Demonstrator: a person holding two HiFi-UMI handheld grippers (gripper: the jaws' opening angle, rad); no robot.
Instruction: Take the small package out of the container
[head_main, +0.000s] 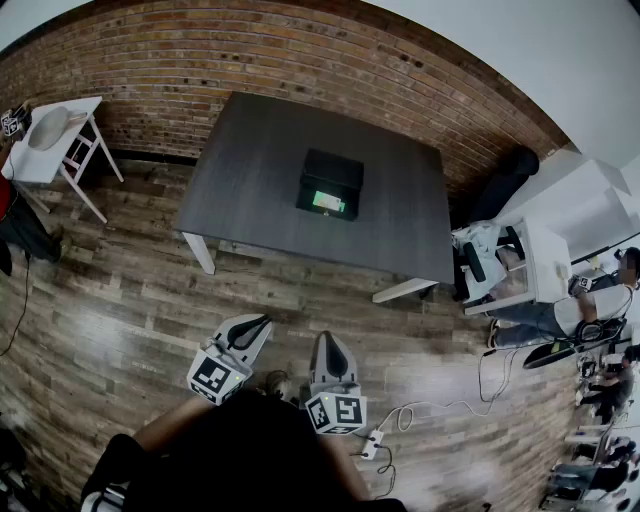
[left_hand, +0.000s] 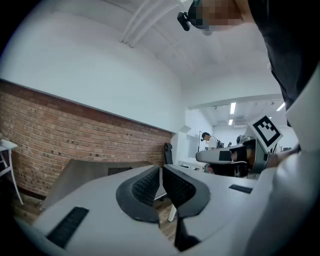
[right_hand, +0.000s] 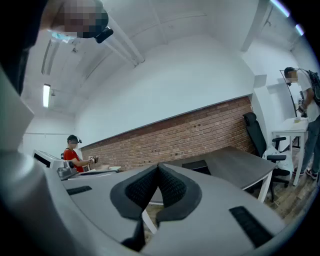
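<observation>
A black open container (head_main: 331, 183) sits near the middle of the dark grey table (head_main: 250, 190). A small package with a green label (head_main: 329, 201) lies inside it, toward the near side. My left gripper (head_main: 262, 323) and my right gripper (head_main: 331, 341) hang close to my body over the wooden floor, well short of the table. Both are shut, tips touching, with nothing between them. In the left gripper view the jaws (left_hand: 161, 169) meet and the table (left_hand: 87, 172) shows beyond them. In the right gripper view the jaws (right_hand: 158, 166) meet and the container (right_hand: 195, 165) shows low on the table.
A brick wall (head_main: 250, 60) runs behind the table. A white side table (head_main: 55, 140) stands at the far left. White desks, a chair and a seated person (head_main: 560, 300) are at the right. Cables (head_main: 440, 405) lie on the floor near my right side.
</observation>
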